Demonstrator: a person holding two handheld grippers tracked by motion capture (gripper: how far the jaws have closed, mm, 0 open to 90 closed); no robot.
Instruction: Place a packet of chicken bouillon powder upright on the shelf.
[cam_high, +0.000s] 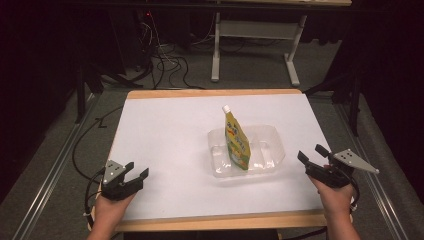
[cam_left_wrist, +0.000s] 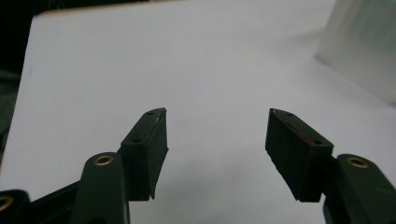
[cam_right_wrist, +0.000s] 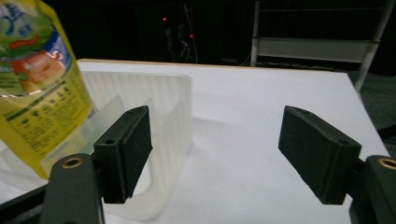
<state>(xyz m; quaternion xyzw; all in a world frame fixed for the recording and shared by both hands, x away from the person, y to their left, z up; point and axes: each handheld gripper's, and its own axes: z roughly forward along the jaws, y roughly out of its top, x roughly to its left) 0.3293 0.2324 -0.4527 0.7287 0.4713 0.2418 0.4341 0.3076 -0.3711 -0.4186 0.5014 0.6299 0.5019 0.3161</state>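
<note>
Standing upright in a clear plastic tray (cam_high: 272, 145) on the white counter (cam_high: 165, 135), a yellow spouted refill pouch (cam_high: 237, 141), its label print too blurred to read, sits between the left gripper (cam_high: 138, 174) and right gripper (cam_high: 310, 152), well apart from both; each one's jaws gape wide, empty.

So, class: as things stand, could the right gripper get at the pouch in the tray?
Probably yes. The right gripper has open jaws with nothing between them, and bare table lies between it and the tray. The pouch stands above the rim, so its upper part is exposed.
</note>
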